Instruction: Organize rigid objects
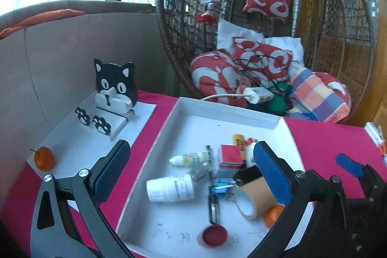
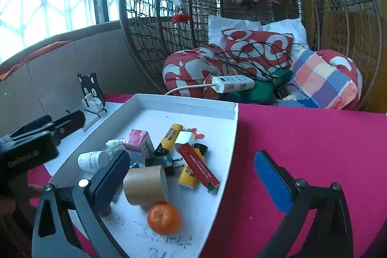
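A white tray (image 1: 232,110) on the pink cloth holds several small objects: a white pill bottle (image 1: 170,187), a dropper bottle (image 1: 191,158), a pink box (image 1: 231,156), a tape roll (image 2: 145,184), yellow lighters (image 2: 169,138), a red lighter (image 2: 198,167), an orange (image 2: 164,218) and a red cap (image 1: 214,235). My left gripper (image 1: 191,172) hangs open over the tray with nothing between its blue pads. My right gripper (image 2: 193,175) is open too, straddling the tray's right rim above the tape roll and orange. The right gripper's blue pad (image 1: 349,165) shows in the left view.
A white board (image 1: 82,142) left of the tray carries a black-and-white cat stand (image 1: 116,86) and another orange (image 1: 44,158). Behind the table stands a wicker hanging chair (image 2: 241,16) with cushions and a power strip (image 2: 233,83). A cardboard wall (image 1: 60,64) runs along the left.
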`<control>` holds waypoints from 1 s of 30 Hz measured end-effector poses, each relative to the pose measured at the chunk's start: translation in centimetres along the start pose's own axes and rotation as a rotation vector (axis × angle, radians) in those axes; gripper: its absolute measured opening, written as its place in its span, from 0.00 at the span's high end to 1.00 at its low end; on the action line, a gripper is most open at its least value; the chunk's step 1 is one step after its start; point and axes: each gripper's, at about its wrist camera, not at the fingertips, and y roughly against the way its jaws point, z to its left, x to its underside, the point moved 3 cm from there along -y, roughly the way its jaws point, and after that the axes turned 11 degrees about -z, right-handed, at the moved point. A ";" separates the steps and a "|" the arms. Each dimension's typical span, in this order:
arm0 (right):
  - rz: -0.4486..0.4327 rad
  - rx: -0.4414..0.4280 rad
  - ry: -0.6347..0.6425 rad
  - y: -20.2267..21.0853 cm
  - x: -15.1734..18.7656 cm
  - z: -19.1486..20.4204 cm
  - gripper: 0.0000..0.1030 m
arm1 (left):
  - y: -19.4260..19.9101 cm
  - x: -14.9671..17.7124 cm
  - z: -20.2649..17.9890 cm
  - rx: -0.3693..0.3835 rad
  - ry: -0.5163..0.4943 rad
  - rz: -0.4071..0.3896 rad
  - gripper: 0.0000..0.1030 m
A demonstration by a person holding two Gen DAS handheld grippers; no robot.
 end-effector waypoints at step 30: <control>-0.270 0.285 -0.035 17.9 -4.9 -6.4 0.00 | 17.4 -3.5 -7.8 -0.018 -0.170 -0.102 0.00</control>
